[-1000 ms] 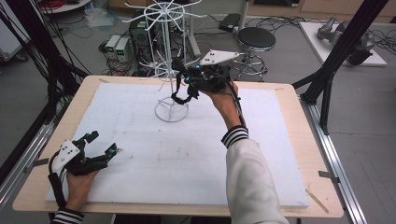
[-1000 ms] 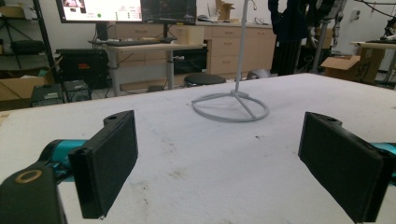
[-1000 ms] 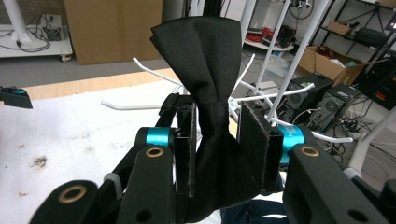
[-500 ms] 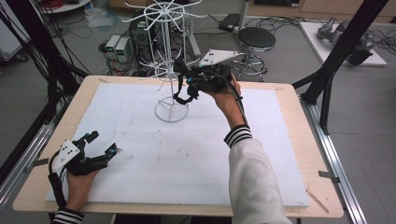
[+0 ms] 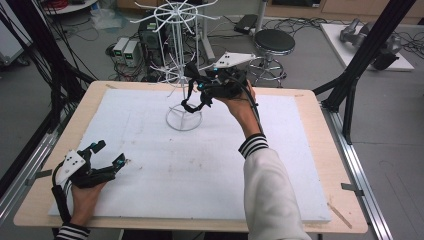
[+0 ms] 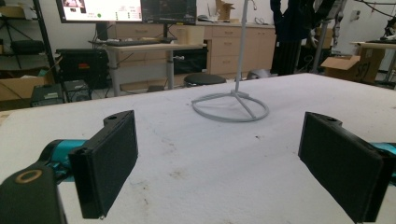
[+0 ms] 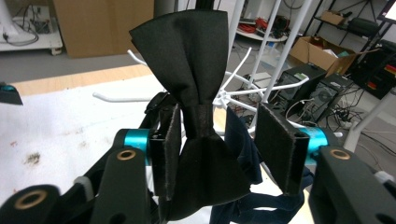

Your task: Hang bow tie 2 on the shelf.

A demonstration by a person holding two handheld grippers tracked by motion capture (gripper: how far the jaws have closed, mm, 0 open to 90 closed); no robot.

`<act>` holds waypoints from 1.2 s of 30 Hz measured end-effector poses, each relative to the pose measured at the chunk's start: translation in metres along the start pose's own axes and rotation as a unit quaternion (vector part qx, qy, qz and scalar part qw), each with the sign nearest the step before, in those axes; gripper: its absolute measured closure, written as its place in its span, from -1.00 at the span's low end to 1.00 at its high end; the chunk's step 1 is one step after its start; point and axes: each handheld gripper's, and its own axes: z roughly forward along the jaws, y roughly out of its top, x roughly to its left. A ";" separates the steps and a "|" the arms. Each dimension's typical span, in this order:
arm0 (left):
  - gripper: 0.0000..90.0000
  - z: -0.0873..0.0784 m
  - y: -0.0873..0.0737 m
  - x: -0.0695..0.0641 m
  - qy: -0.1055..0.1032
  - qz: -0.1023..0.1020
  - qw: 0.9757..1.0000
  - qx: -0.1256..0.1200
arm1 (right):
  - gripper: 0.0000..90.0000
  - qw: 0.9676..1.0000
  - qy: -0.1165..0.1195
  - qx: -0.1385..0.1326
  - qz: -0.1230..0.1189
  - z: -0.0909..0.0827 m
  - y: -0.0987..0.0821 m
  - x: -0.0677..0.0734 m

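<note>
Your right gripper [image 7: 219,149] fingers have just been opening off the black bow tie [image 7: 194,88], leaving it hanging at the white rack [image 5: 181,60]; left gripper [image 6: 229,163] idles open over the surface [image 5: 210,165]

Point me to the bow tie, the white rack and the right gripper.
bow tie [image 7: 198,126], right gripper view, centre knot.
white rack [image 5: 184,119], high view, ring base.
right gripper [image 7: 224,140], right gripper view, gap between the fingertips.

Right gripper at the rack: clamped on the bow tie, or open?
Open. The right gripper has just been opening; the bow tie stands between its jaws, a gap beside one.
</note>
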 end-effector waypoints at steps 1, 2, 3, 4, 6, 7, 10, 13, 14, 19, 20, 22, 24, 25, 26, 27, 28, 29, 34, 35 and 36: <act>-0.73 0.000 0.000 0.000 0.000 0.000 1.000 0.000 | 0.05 1.000 0.000 -0.002 0.003 0.000 0.000 0.000; -0.73 0.000 0.000 0.000 0.000 0.000 1.000 0.000 | 0.00 1.000 -0.002 -0.002 0.011 0.000 0.000 -0.001; -0.73 0.000 0.000 0.000 0.000 0.000 1.000 0.000 | -0.07 1.000 -0.007 -0.001 0.012 0.000 -0.001 -0.001; -0.73 0.000 0.000 0.000 0.000 0.000 1.000 0.000 | -0.11 1.000 -0.014 0.000 0.015 0.000 -0.001 -0.001; -0.73 0.000 0.000 0.000 0.000 0.000 1.000 0.000 | -0.23 0.999 -0.011 -0.002 0.031 0.000 -0.002 -0.003; -0.73 0.000 0.000 0.000 0.001 0.000 1.000 0.000 | -0.30 0.999 -0.014 -0.003 0.041 0.000 -0.002 -0.004; -0.73 0.000 0.000 0.000 0.000 0.000 1.000 0.000 | -0.47 0.998 -0.017 -0.005 0.067 0.000 -0.004 -0.007; -0.73 0.000 0.000 0.000 0.001 0.000 1.000 0.000 | -0.55 0.996 -0.027 0.005 0.080 0.000 -0.005 -0.009; -0.73 0.000 0.000 0.000 0.001 0.000 1.000 0.000 | -0.57 0.996 -0.030 0.009 0.081 0.001 -0.005 -0.010; -0.73 0.000 0.000 0.000 0.001 0.001 1.000 0.000 | -0.60 0.995 -0.045 0.020 0.090 0.002 -0.005 -0.011; -0.73 0.000 0.000 0.000 0.001 0.000 1.000 0.000 | -0.60 0.994 -0.048 0.023 0.093 0.003 -0.005 -0.010; -0.73 0.000 0.000 0.000 0.001 0.000 1.000 0.000 | -0.60 0.994 -0.047 0.024 0.095 0.003 -0.006 -0.011; -0.73 0.000 0.000 0.000 0.000 0.001 1.000 0.000 | -0.61 0.994 -0.050 0.021 0.099 0.002 -0.006 -0.012; -0.73 0.000 0.000 0.000 0.000 0.001 1.000 0.000 | -0.61 0.994 -0.048 0.019 0.101 0.002 -0.006 -0.012; -0.73 0.000 0.000 0.000 0.000 0.000 1.000 0.000 | -0.62 0.993 -0.047 0.019 0.102 0.001 -0.006 -0.012; -0.73 0.000 0.000 0.000 0.000 0.001 1.000 0.000 | -0.62 0.994 -0.047 0.018 0.102 0.001 -0.006 -0.012; -0.73 0.000 0.000 0.000 0.000 0.001 1.000 0.000 | -0.63 0.994 -0.046 0.019 0.098 0.001 -0.006 -0.012; -0.73 0.000 0.000 0.000 0.000 0.002 1.000 0.000 | -0.64 0.994 -0.043 0.020 0.101 0.000 -0.006 -0.011; -0.73 0.000 0.000 0.000 0.000 0.001 1.000 0.000 | -0.74 0.993 -0.038 0.010 0.107 -0.006 -0.009 -0.009; -0.73 0.000 0.000 0.000 0.001 0.001 1.000 0.001 | -0.74 0.993 -0.036 0.011 0.109 -0.008 -0.009 -0.008; -0.73 0.000 0.000 0.000 0.001 0.001 1.000 0.000 | -0.75 0.993 -0.032 0.009 0.109 -0.011 -0.009 -0.006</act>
